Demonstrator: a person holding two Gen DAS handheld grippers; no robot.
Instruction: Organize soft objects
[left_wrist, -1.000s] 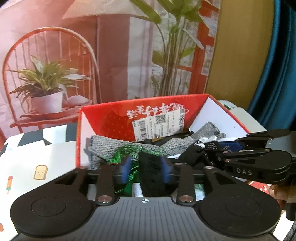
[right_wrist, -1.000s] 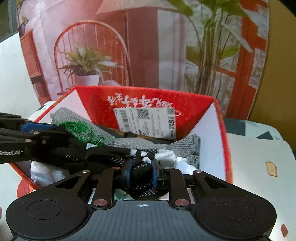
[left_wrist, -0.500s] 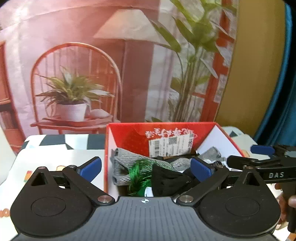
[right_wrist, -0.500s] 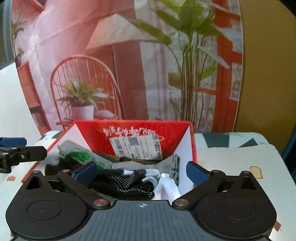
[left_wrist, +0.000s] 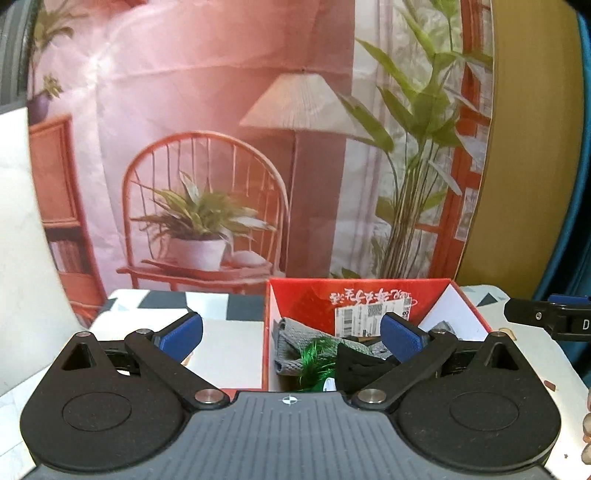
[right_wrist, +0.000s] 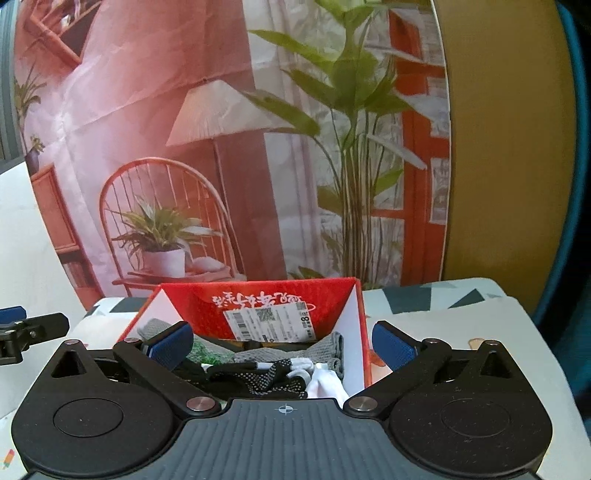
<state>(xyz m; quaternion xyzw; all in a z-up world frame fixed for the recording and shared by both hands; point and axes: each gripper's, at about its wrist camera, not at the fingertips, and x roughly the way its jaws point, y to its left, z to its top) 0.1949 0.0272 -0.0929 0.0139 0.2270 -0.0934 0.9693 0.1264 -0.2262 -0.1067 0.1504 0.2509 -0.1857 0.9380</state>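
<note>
A white tablecloth-covered desk (left_wrist: 229, 354) with small printed motifs and dark triangles stands against a printed backdrop (left_wrist: 207, 155) showing a pink wall, an orange chair with a potted plant, a lamp and tall green leaves. Near the desk's back edge sits an open red cardboard box (right_wrist: 343, 306) with a white shipping label. Inside lie a grey knitted cloth (left_wrist: 291, 338), green tinsel (left_wrist: 314, 354), black dotted gloves (right_wrist: 273, 380) and a white sock (right_wrist: 327, 384). The left gripper (left_wrist: 291, 338) and the right gripper (right_wrist: 282, 343) both hang above the box, blue-padded jaws spread fully, holding nothing.
</note>
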